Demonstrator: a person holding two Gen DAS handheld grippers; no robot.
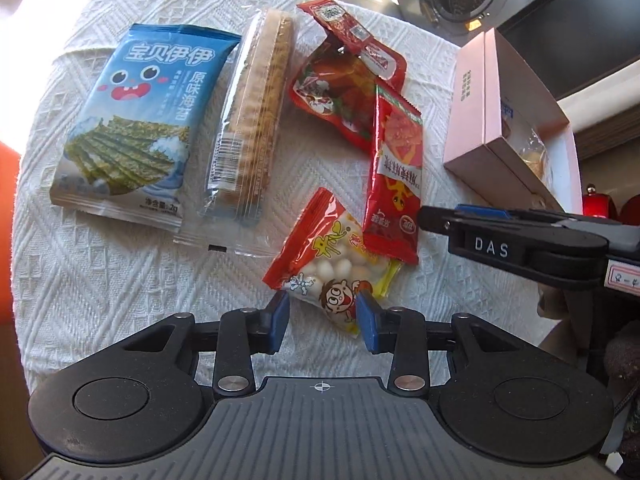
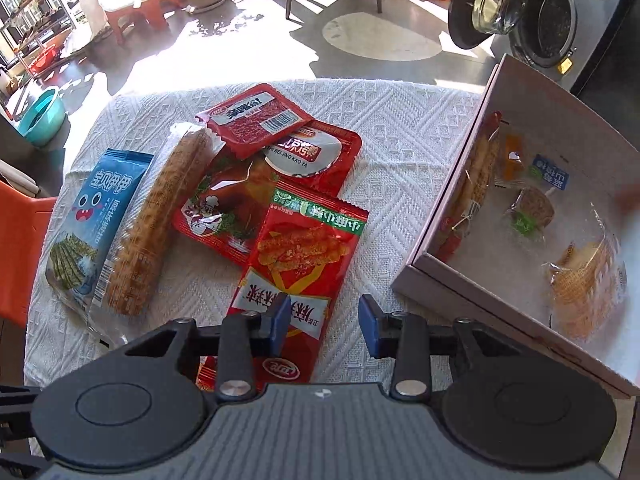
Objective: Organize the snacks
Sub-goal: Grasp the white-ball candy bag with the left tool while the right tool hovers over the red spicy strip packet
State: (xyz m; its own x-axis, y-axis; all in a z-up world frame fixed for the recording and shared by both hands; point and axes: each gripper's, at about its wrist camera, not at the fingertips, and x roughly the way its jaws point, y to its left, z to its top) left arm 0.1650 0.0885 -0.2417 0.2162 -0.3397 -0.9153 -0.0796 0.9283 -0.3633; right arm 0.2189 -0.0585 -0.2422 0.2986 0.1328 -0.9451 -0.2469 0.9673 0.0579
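We pinch the small bag of white candies (image 1: 328,264) in our left gripper (image 1: 322,316) to lift it clear of the loose snack pile, while our right gripper (image 2: 322,318), jaws spread and empty, hovers above the red spicy-strip packet (image 2: 296,268) beside the pink box (image 2: 472,292) where sorted snacks collect

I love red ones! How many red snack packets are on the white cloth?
4: flat top packet, duck packet, long spicy-strip packet, candy-ball packet between left fingers. Others may hide underneath.
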